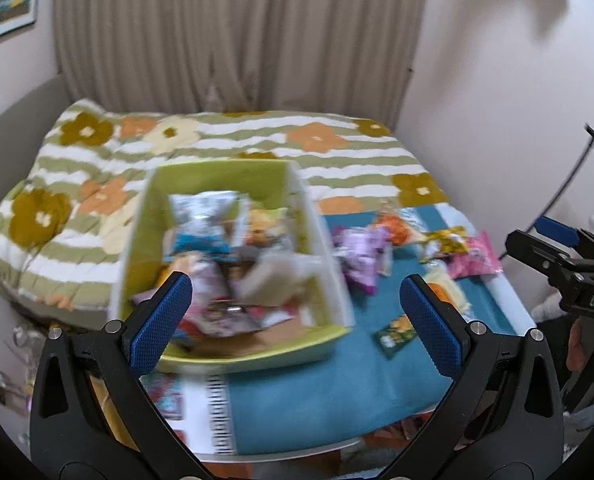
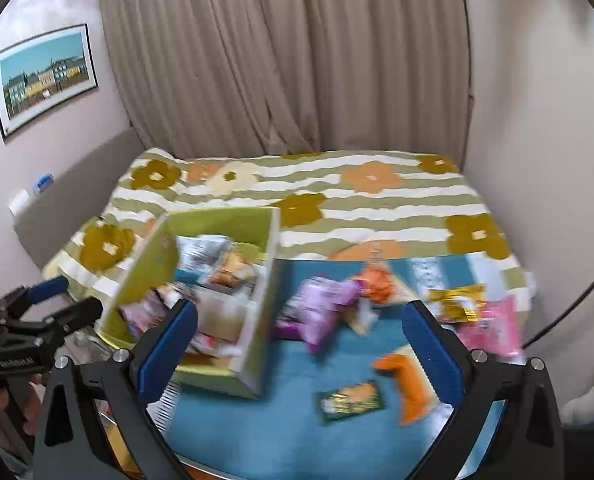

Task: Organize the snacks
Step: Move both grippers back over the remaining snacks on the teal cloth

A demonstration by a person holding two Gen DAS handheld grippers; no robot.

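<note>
The left gripper [image 1: 295, 320] stood wide open with nothing between its blue pads [image 1: 159, 322], hanging above the near end of a green box [image 1: 233, 354] that lay on a blue cloth [image 1: 317, 392] spread over the foot of a bed. Ahead of its left finger the box was heaped with snack packets, a silver bag [image 1: 205, 216] toward the far end and paler wrappers nearer the pads, all blurred so that no labels could be read. Beyond the box stretched a striped quilt with flowers [image 1: 225, 136], and behind that a beige curtain [image 1: 237, 32]. To the right of the box, ahead of the gap between the right gripper's fingers, loose snacks lay on the cloth: a purple bag [image 2: 321, 304] just beside the box wall, an orange bag [image 2: 375, 282] behind it, and a green flat packet [image 2: 353, 400] nearer the fingers. Another orange packet [image 2: 411, 384] lay just beside the right gripper's right finger, partly hidden by it. Farther right, past that finger, sat a gold packet [image 2: 457, 300] and a pink bag [image 2: 493, 324] touching it. The right gripper [image 2: 297, 344] was likewise spread wide and held nothing, hanging above the cloth.
</note>
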